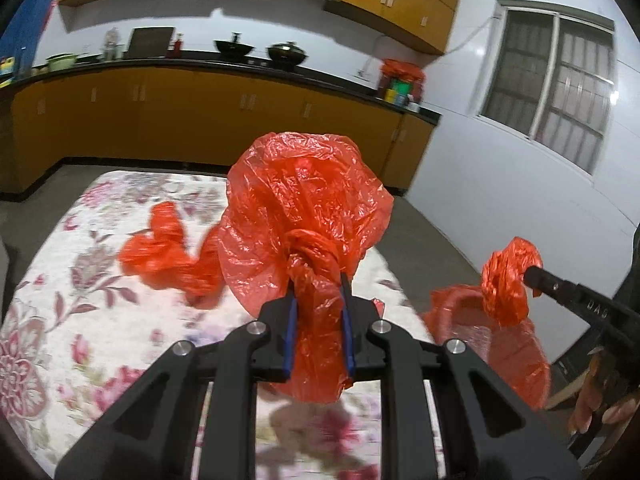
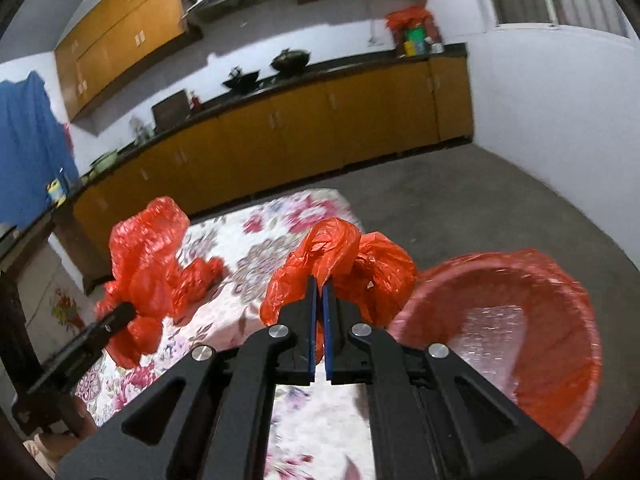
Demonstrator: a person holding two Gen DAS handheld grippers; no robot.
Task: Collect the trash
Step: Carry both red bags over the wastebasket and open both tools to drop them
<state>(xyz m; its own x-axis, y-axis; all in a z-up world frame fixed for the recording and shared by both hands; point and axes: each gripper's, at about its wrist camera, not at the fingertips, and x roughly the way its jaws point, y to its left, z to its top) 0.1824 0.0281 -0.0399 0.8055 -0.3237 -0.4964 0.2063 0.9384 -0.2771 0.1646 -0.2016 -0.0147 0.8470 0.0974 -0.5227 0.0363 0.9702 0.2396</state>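
My left gripper (image 1: 319, 280) is shut on a knotted red plastic bag (image 1: 304, 208) and holds it above the floral tablecloth (image 1: 80, 280). It also shows in the right wrist view (image 2: 144, 256) at the left. My right gripper (image 2: 320, 280) is shut on a smaller crumpled red plastic bag (image 2: 352, 264), seen in the left wrist view (image 1: 508, 280) at the right. A third red bag (image 1: 168, 256) lies on the cloth. A red bin lined with a red bag (image 2: 560, 340) stands at the table's right side, just right of my right gripper.
A kitchen counter (image 1: 200, 64) with woks and a bowl runs along the back above orange cabinets (image 2: 320, 128). A window (image 1: 552, 88) is on the right wall. Grey floor (image 2: 460, 208) lies beyond the table.
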